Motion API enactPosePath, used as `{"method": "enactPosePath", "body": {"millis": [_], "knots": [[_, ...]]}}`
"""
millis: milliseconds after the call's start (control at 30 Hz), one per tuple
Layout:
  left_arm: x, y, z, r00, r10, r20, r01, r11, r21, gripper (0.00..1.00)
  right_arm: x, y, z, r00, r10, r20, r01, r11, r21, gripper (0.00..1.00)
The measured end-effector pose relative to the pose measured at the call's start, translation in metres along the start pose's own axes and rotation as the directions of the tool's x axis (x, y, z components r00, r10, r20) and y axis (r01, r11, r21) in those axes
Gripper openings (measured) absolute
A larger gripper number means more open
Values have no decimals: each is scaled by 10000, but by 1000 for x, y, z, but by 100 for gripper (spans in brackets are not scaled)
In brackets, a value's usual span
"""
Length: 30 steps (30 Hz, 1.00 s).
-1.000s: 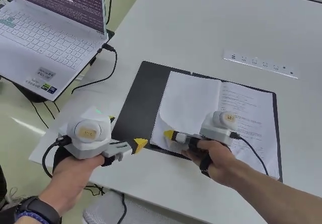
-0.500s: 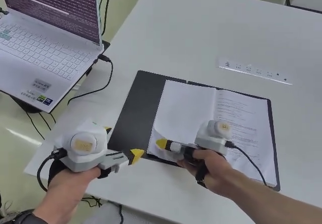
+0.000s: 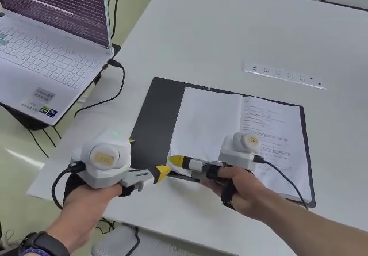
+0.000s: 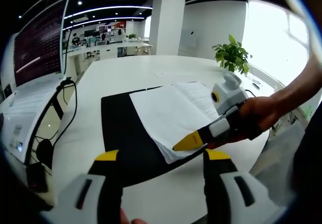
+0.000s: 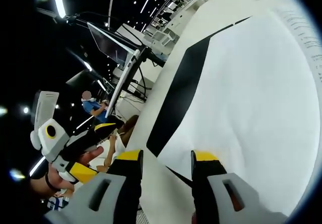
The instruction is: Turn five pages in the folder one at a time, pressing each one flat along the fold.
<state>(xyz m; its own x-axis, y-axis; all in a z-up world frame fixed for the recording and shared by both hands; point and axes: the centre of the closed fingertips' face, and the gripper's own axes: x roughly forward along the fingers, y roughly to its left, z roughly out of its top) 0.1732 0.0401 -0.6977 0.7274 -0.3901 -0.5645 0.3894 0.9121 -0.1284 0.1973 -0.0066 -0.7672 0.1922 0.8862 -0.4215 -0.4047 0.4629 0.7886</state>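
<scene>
The black folder (image 3: pixel 155 121) lies open on the white table, a blank white page (image 3: pixel 204 123) on its left half and a printed page (image 3: pixel 273 132) on the right. My right gripper (image 3: pixel 176 161) points left at the blank page's near left corner, its jaws slightly apart over the page edge (image 5: pixel 167 157); I cannot tell whether paper lies between them. My left gripper (image 3: pixel 163 172) sits just off the folder's near edge, open and holding nothing (image 4: pixel 162 156), aimed at that corner. The corner (image 4: pixel 171 156) curls up a little beside the right gripper (image 4: pixel 188 141).
An open laptop (image 3: pixel 40 43) stands at the far left, and a black cable (image 3: pixel 106 95) runs from it toward the folder. A white power strip (image 3: pixel 283 73) lies beyond the folder. The table's near edge runs just under both hands.
My right gripper has slid left along the page's near edge to its left corner. My left gripper has come right, so the two yellow tips nearly meet.
</scene>
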Motion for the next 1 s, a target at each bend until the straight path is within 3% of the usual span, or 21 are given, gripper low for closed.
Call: {"method": "enactPosePath", "body": {"millis": [267,400,467,700,1000], "knots": [[5,-2,4,10000,-81,9,81,10000,52,64,-9,10,-7,9994,345,-74,-344,9994,101,46],[11,0,6,10000,50,-43,-50,10000,41,62,-20,15,-10,9986,434,-315,-452,9972,-593,48],[13,-1,8,10000,-22,-35,22,10000,0,60,-28,14,-6,9988,473,-136,-484,9949,-884,46],[29,-8,15,9999,-155,-60,155,9998,123,56,-64,-3,-6,9998,-75,209,104,9897,-1424,41],[55,-15,12,9977,-422,-523,446,9980,451,48,-105,-20,-7,9951,-568,813,688,9858,-1533,40]]}}
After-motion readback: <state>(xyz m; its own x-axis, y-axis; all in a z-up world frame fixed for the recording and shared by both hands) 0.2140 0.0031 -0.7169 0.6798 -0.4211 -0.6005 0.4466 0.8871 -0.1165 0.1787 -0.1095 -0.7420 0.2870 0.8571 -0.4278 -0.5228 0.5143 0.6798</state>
